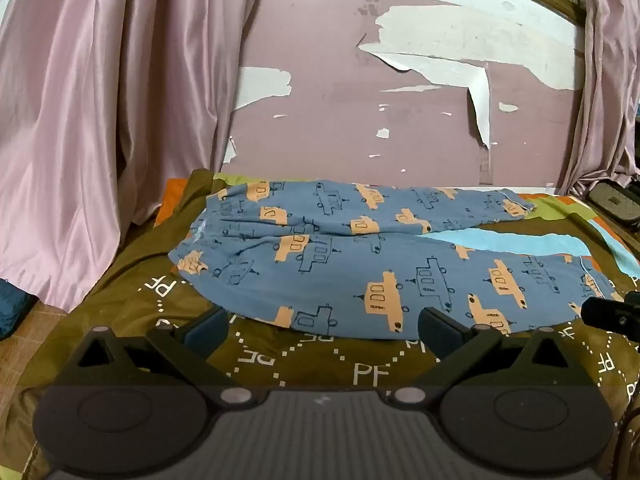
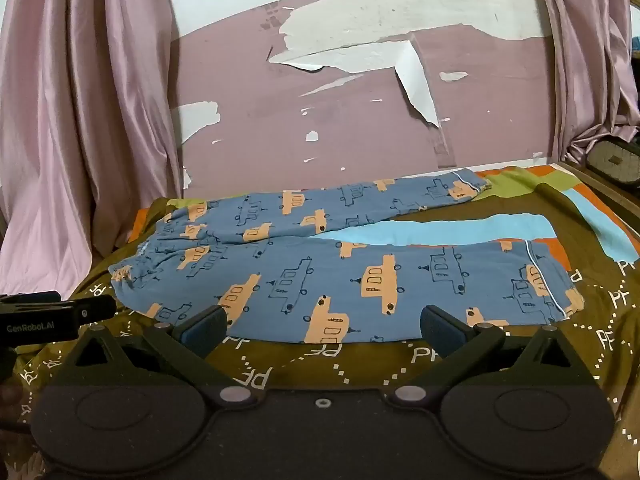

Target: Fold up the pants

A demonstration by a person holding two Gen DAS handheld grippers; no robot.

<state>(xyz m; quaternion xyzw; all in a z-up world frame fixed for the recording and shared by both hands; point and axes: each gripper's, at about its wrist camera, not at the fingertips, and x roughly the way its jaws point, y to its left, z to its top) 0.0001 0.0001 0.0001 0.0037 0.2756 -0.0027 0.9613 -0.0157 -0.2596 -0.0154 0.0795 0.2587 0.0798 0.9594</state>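
Blue car-print pants (image 2: 320, 264) flat, unfolded, legs splayed rightward

Peeling mauve wall (image 1: 340, 120) between pink satin curtains (image 1: 100, 120), olive patterned bedspread (image 1: 360, 368) below.

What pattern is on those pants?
Blue cotton pants printed with orange and outlined cars; clearest in the right wrist view.

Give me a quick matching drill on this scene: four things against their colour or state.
1. pants
2. left gripper
3. curtain
4. wall

a. pink, hanging
b. spread flat, legs apart
c. paint peeling
d. open, empty

Pairs: 1-b, 2-d, 3-a, 4-c
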